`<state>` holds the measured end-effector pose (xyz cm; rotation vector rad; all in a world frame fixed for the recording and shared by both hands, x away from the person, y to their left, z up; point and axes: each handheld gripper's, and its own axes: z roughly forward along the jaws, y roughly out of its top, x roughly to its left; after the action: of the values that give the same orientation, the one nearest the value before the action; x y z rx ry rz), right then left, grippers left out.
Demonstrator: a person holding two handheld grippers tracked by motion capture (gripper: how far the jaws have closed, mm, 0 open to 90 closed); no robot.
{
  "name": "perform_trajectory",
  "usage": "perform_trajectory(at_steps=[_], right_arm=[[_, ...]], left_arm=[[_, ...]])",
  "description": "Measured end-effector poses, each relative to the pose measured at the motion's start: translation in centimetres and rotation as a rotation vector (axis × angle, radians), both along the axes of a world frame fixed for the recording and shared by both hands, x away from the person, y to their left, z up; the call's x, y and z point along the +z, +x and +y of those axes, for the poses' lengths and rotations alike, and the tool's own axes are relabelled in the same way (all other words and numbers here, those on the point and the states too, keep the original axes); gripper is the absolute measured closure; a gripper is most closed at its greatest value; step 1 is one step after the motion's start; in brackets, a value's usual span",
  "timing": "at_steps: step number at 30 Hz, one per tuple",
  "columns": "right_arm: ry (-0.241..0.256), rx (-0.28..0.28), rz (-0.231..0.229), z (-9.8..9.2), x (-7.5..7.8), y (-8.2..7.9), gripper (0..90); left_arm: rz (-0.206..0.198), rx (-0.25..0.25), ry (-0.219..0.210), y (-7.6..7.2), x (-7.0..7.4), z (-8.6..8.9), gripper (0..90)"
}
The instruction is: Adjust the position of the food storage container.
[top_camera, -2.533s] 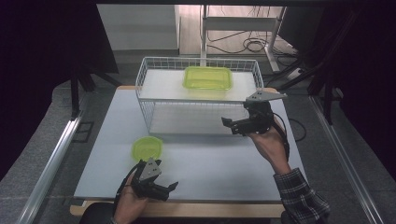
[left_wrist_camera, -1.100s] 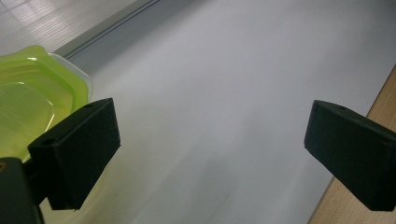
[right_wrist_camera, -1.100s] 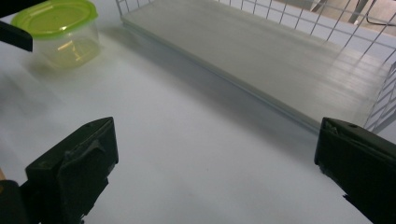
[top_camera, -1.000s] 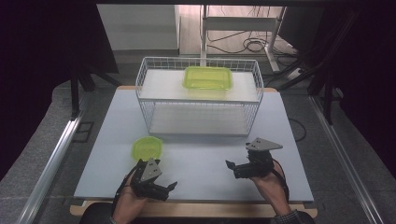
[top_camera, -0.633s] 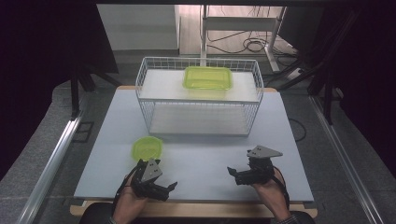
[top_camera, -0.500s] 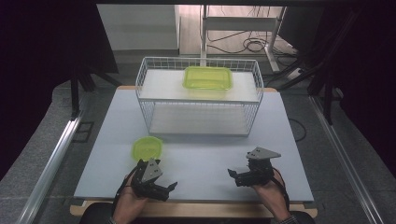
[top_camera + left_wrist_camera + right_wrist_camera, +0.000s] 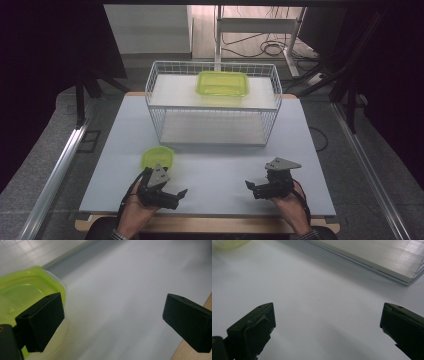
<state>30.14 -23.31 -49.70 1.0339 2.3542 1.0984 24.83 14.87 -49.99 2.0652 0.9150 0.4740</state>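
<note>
Step in hand: judged to be the pick-up of the small green bowl, since it lies nearest the left gripper and a like green container is seen on top of the wire basket.
Left gripper fingers: spread wide, nothing pinched between them; in the left gripper view the bowl is seen just behind and outside one finger, not in the gap.
Right gripper fingers: the right gripper is held low over the table with its fingers spread wide and empty; only bare table surface lies between them.
Bowl's place: just beside the left gripper's fingers, well apart from the right gripper's.
Approach advised: the left gripper should be turned toward the bowl until the rim is brought between the fingers, one finger inside the rim and one outside.
Grip advised: a shallow pinch on the rim wall is judged enough; the plastic looks thin and may flex.
Risk: a sideways nudge could slide the bowl away on the smooth table.
</note>
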Motion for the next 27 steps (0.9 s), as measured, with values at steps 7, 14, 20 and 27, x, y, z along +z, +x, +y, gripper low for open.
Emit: perform_trajectory(at_steps=[7,14,20,27], right_arm=[[-0.003,0.004,0.006,0.0,-0.2,0.1,0.9],[-0.005,0.011,0.015,0.1,-0.4,0.2,1.6],[-0.008,0.013,0.019,0.1,-0.6,0.3,2.4],[-0.012,0.017,0.024,0.1,-0.8,0.4,2.9]], left_arm=[[0.007,0.026,-0.067,1.3,1.2,2.3,26.5],[-0.004,0.109,-0.085,2.7,1.8,5.4,67.3],[-0.015,0.200,-0.076,4.2,1.9,8.2,90.0],[-0.001,0.289,-0.035,6.0,0.7,10.4,90.0]])
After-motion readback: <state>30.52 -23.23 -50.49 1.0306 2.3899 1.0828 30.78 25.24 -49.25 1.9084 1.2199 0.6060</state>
